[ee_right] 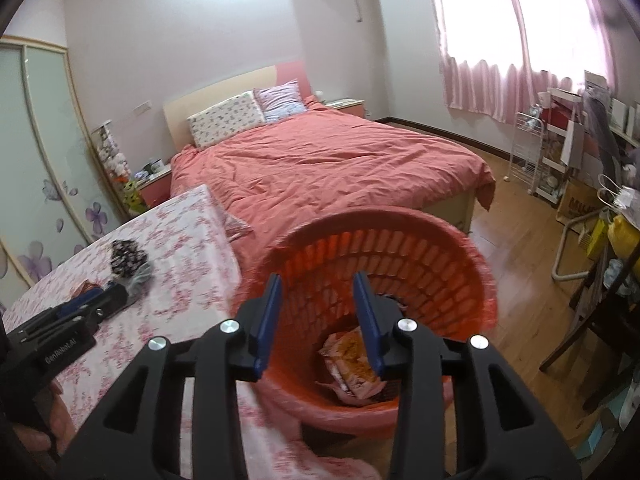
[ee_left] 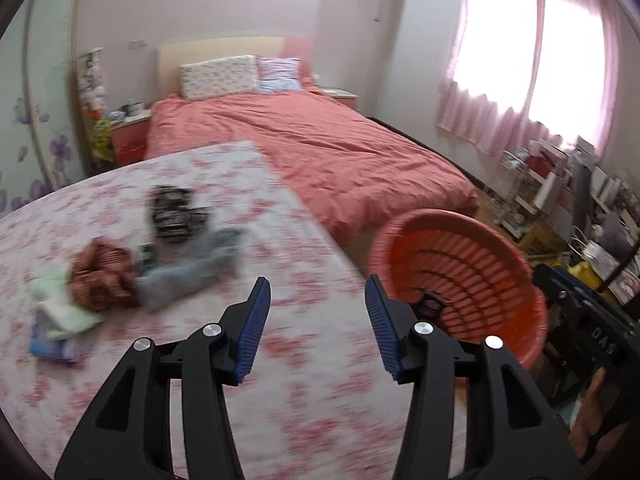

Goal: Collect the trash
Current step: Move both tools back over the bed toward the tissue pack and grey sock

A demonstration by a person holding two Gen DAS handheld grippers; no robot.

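On the floral counter (ee_left: 304, 380), litter (ee_left: 104, 280) lies at ten o'clock: both tongs gape empty, so approach low, then carry to the basket (ee_right: 460, 248).

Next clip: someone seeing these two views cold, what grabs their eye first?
Likely the orange basket beside the floral-covered table, tipped toward the right gripper, with an orange wrapper lying inside. Next, the heap of scraps on that table, ahead of the open, empty left gripper. Behind both, the coral bed.
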